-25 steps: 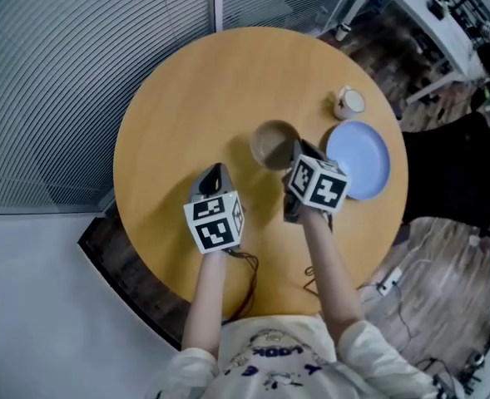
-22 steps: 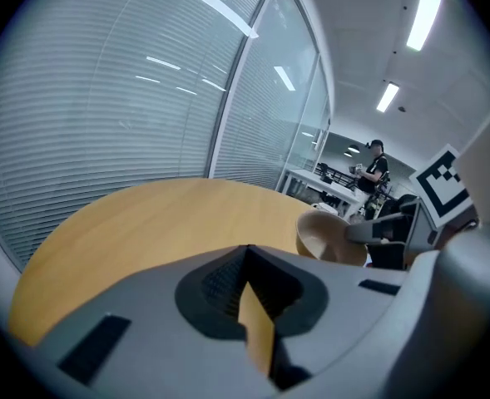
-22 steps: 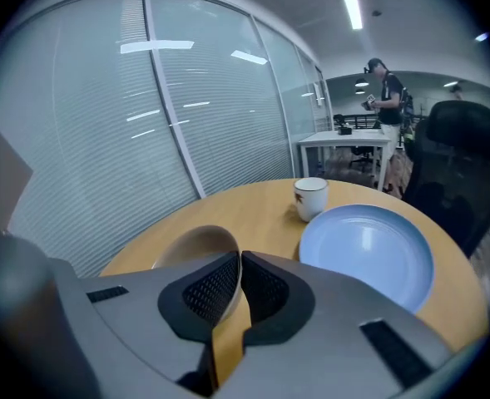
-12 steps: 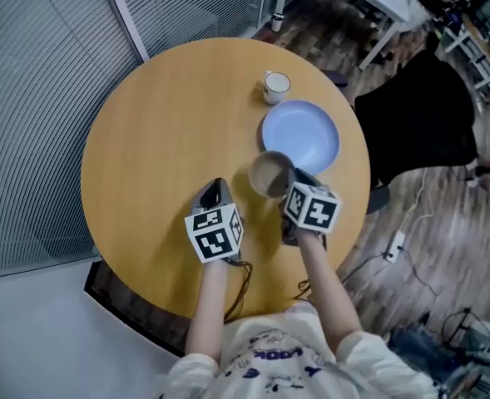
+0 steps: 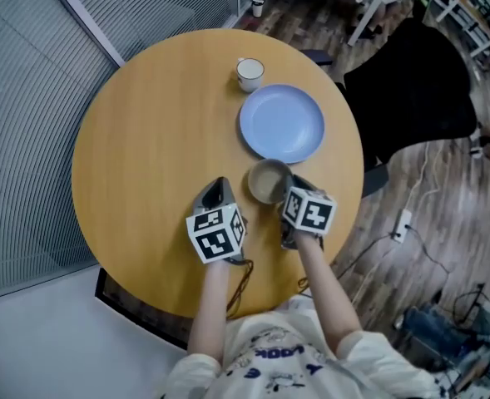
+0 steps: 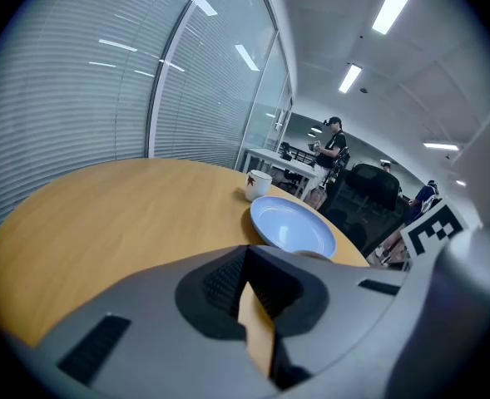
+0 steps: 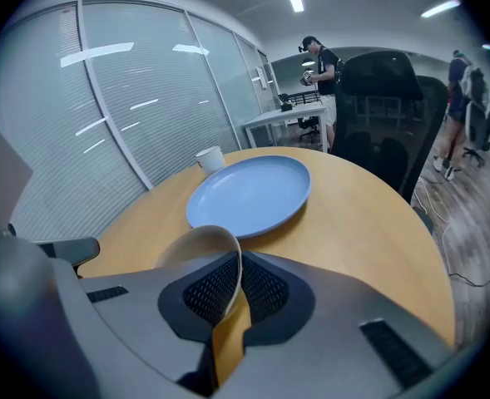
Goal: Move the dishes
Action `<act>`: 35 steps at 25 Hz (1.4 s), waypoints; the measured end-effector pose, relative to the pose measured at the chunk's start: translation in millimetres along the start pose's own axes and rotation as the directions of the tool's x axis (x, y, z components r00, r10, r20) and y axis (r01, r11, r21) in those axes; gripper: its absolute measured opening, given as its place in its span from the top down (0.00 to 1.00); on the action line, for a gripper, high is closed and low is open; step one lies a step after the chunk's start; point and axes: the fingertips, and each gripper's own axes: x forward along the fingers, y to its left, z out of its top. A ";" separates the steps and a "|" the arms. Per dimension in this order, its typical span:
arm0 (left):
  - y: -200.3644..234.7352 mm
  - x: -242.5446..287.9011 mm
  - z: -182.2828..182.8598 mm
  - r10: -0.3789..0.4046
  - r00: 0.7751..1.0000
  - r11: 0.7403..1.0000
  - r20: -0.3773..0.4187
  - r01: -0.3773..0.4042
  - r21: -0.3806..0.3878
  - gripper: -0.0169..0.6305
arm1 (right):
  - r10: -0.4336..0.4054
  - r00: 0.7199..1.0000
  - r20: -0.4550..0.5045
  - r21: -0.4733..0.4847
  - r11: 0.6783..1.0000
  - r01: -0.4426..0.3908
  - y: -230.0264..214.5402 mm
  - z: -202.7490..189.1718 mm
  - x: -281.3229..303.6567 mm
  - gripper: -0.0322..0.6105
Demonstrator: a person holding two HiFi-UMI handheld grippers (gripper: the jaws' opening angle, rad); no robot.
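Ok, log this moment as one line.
right gripper: shut on rim of beige bowl | beige bowl: beside blue plate | left gripper: shut, empty | white mug: beyond blue plate, on round table

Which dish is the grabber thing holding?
The tan bowl, pinched by its rim in the right gripper. The blue plate and the white mug sit free on the table, untouched.

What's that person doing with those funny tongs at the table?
A person holds a pair of tongs in each hand over a round wooden table. The right tongs are pinching the rim of a tan bowl, close to a blue plate. The left tongs are closed with nothing in them. A white mug stands on the far side of the plate.
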 end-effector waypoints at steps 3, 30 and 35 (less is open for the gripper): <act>-7.2 3.1 -5.7 0.004 1.000 1.000 -0.012 -0.004 0.007 0.97 | 0.007 1.000 -0.017 0.009 1.000 -0.007 -8.6 -6.7 3.7 0.93; -74.3 -93.1 123.7 -0.076 0.914 0.968 0.398 -0.027 0.248 0.97 | 0.116 0.861 0.496 -0.185 0.982 -0.026 30.5 124.3 -140.8 0.91; -88.9 -118.2 136.3 -0.109 0.889 0.963 0.446 -0.017 0.268 0.97 | 0.163 0.801 0.575 -0.240 0.970 -0.025 46.7 145.1 -178.5 0.92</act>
